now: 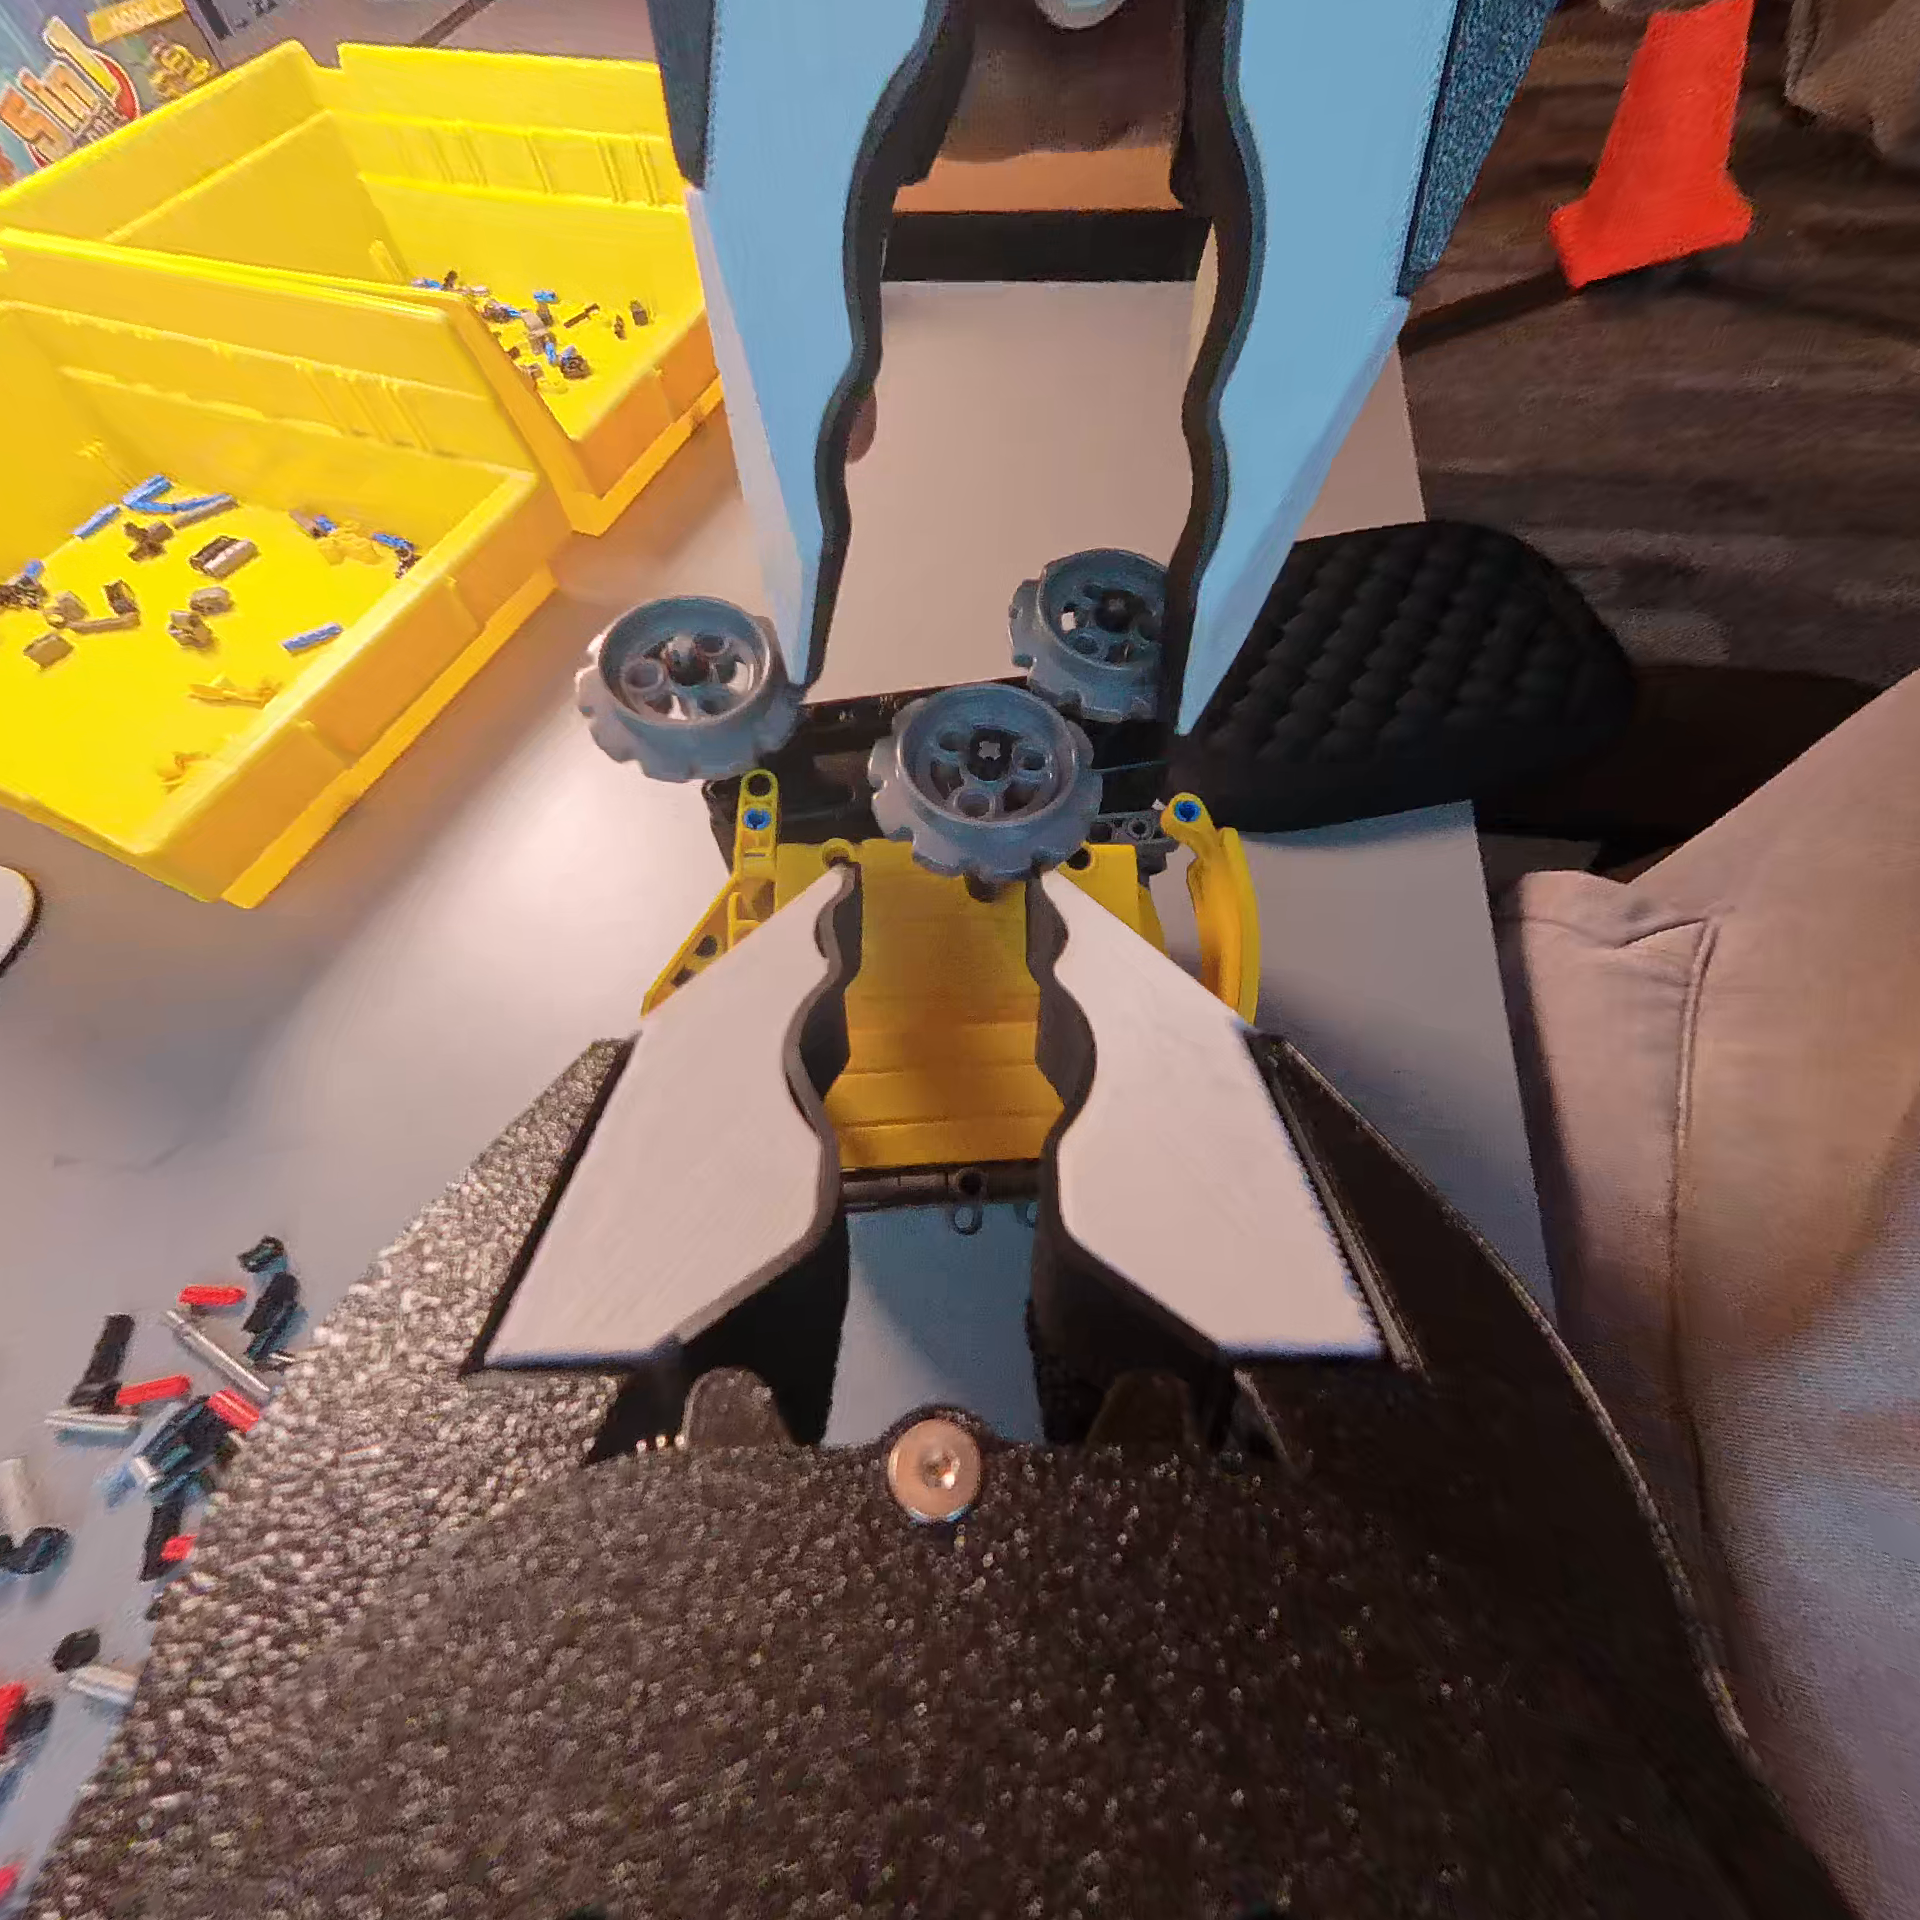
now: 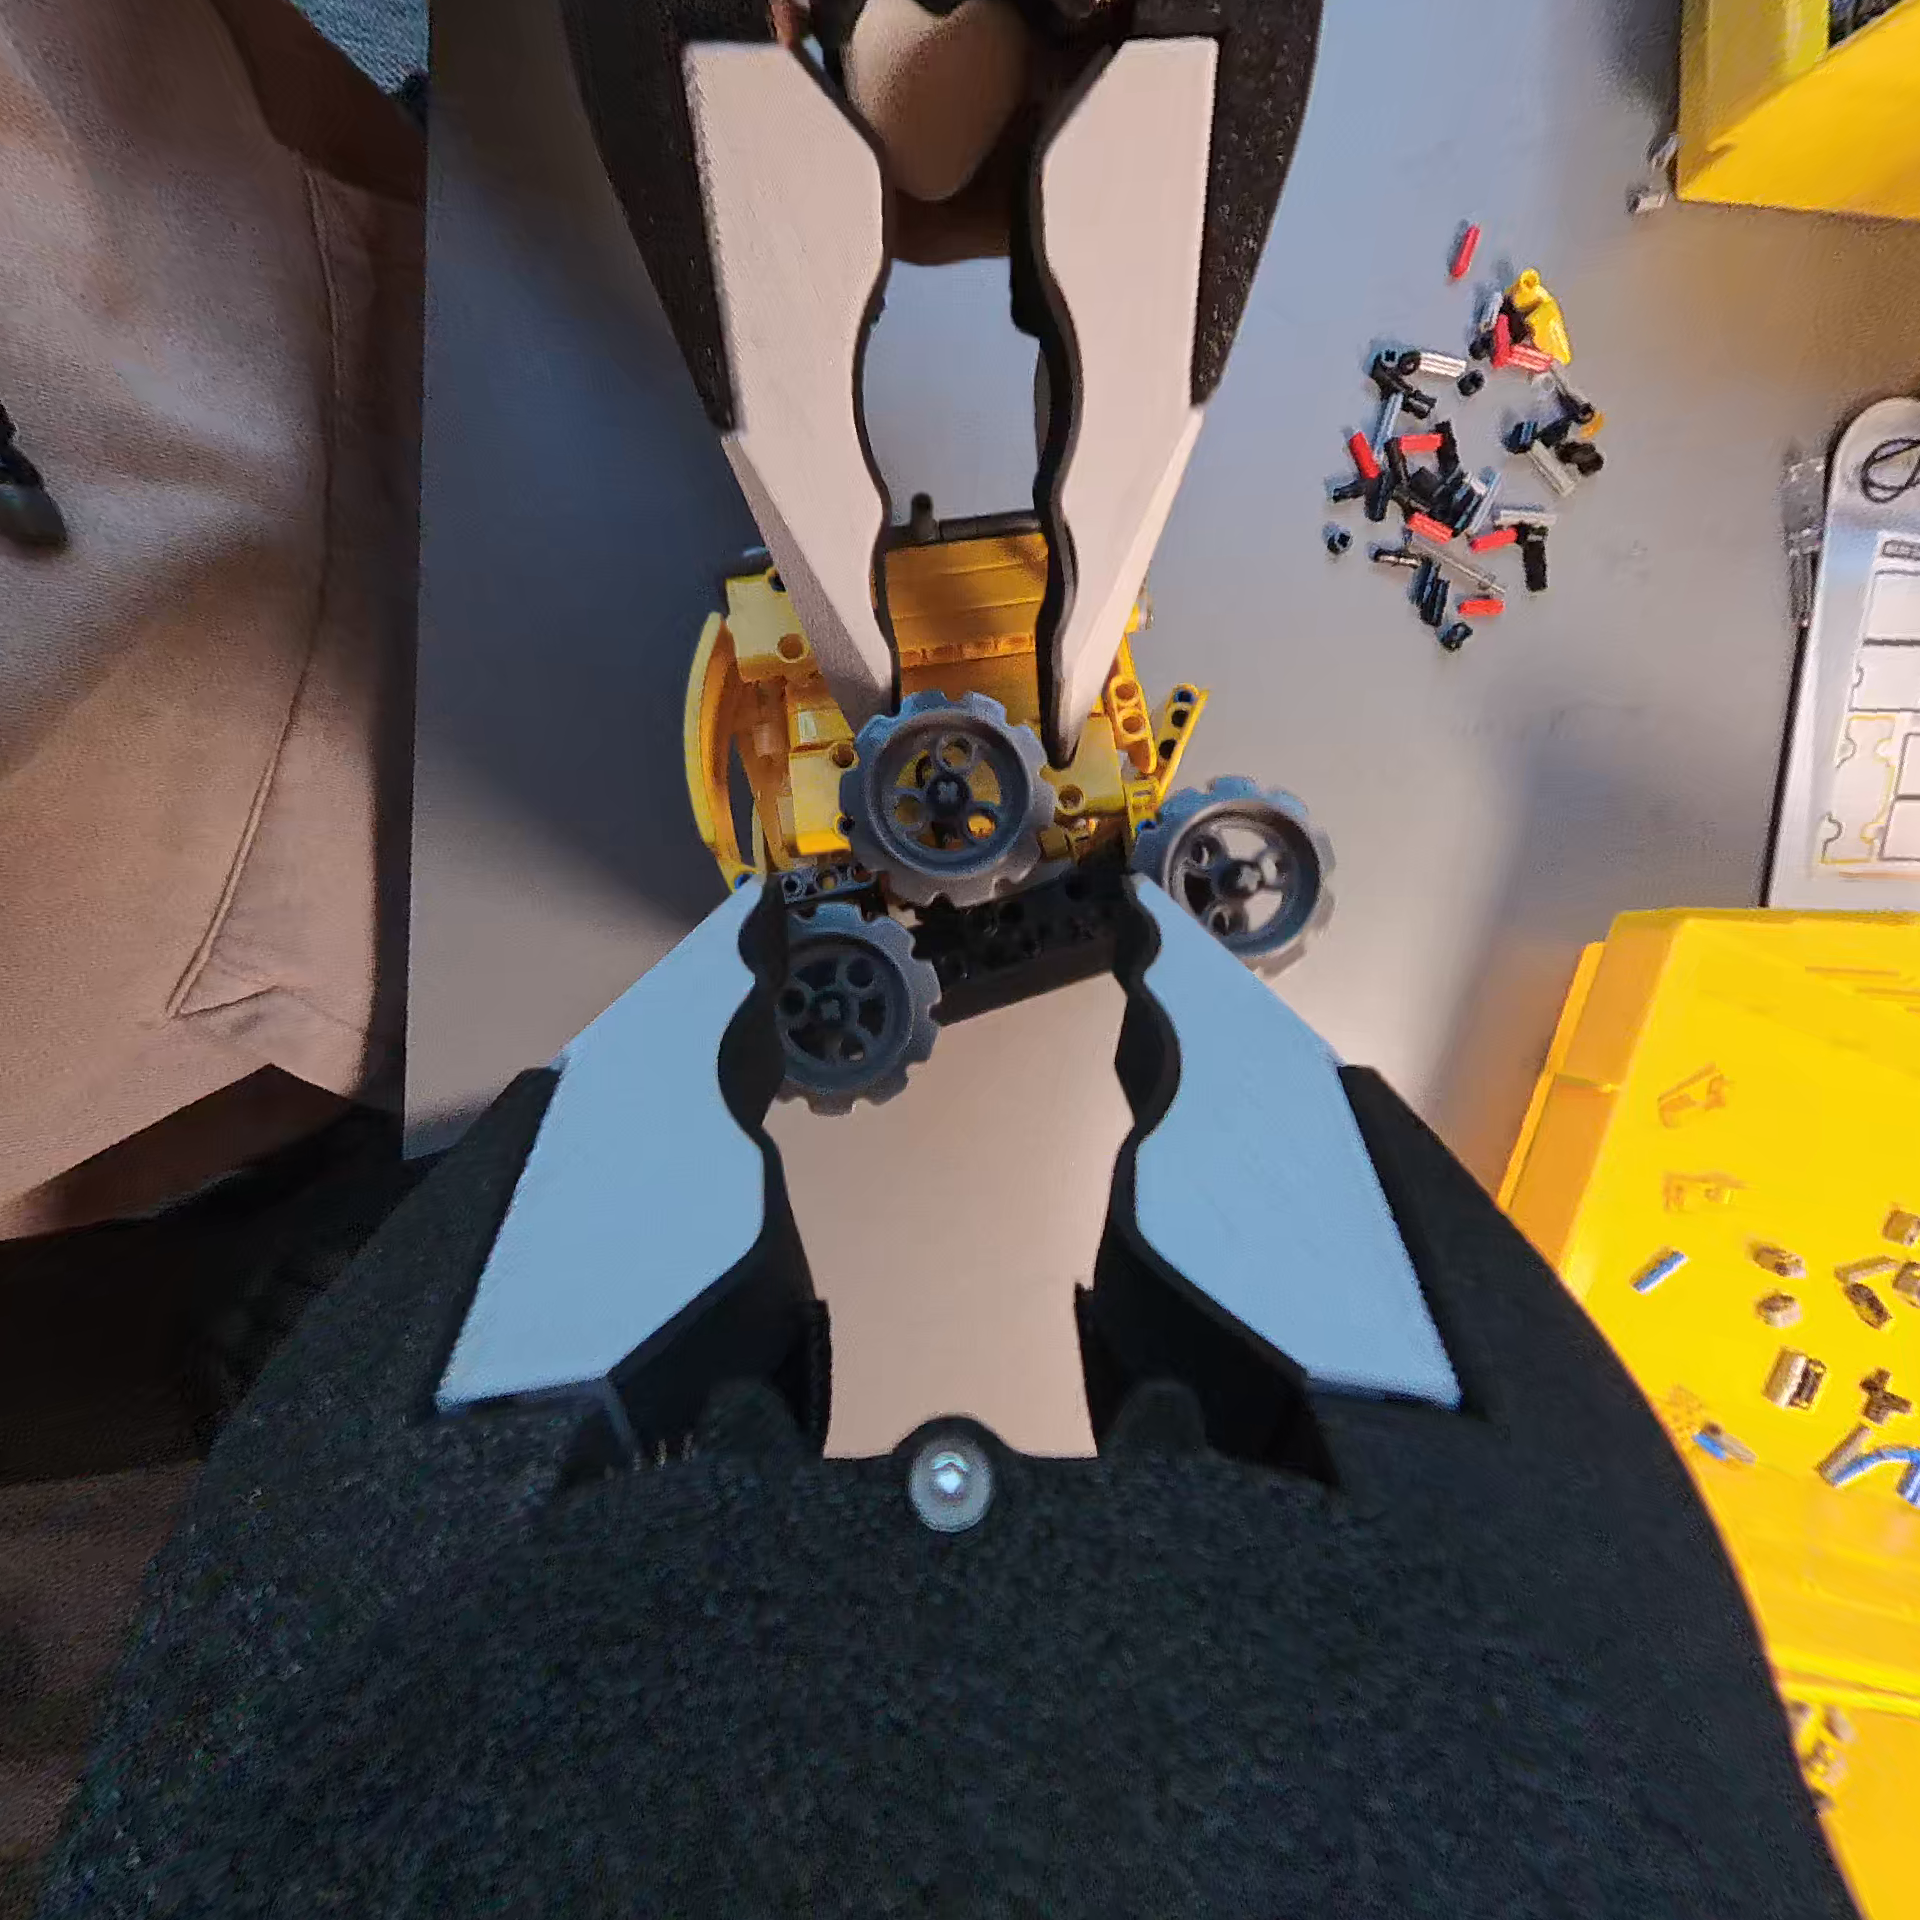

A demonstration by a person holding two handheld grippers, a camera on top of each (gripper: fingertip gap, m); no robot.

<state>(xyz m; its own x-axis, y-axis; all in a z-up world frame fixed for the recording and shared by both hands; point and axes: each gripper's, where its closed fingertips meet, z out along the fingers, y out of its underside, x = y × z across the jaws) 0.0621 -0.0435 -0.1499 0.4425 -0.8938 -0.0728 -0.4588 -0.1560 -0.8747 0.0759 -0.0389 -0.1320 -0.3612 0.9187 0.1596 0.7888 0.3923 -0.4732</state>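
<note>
Both tongs on a yellow toy vehicle over the grey desk

Biggest first: the grey desk has yellow bins on one side with little bits lying in them. Middle of the desk, the yellow and black toy vehicle sits between the two tools. The left tongs look clamped on its yellow body, one finger each side. The right tongs come in from the opposite end, spread around the black part, and I can't tell if they actually grip it. Three grey wheels stick out of the model. Smallest stuff: a loose pile of red, black and grey pieces on the desk beside it.
</note>
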